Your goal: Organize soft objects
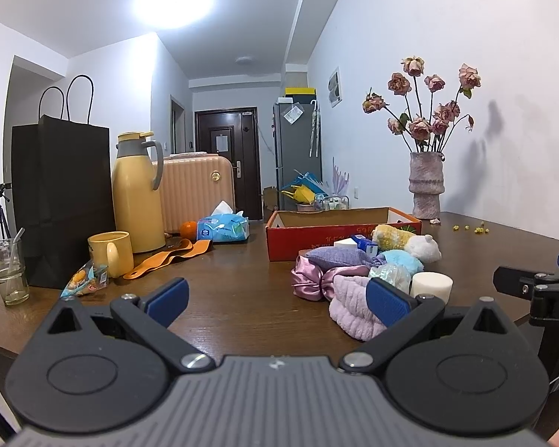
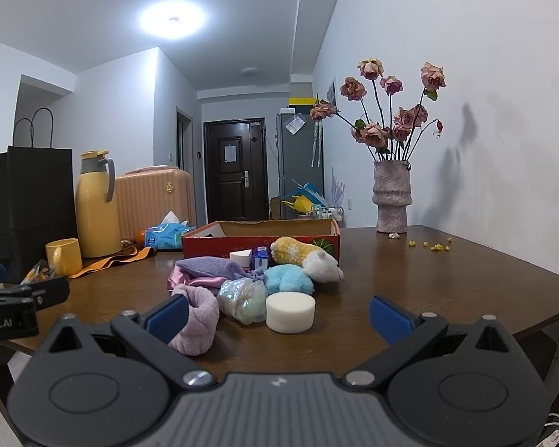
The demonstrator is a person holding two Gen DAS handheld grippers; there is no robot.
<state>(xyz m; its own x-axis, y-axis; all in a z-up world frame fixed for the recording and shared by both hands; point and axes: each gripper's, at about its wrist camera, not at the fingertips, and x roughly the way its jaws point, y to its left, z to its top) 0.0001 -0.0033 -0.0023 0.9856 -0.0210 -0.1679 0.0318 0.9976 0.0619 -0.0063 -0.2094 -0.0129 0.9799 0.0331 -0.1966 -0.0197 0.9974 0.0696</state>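
Fuzzy lilac towel roll [image 2: 197, 320] beside smooth sponge puck [image 2: 290, 312] — both grippers agape.

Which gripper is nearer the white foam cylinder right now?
Right. The right gripper has the white foam cylinder between its open fingers; the left gripper faces bare table, cylinder off to its right.

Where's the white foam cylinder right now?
The white foam cylinder stands on the table at the pile's near edge, centred in the right wrist view, beside the iridescent pouch and in front of the blue plush.
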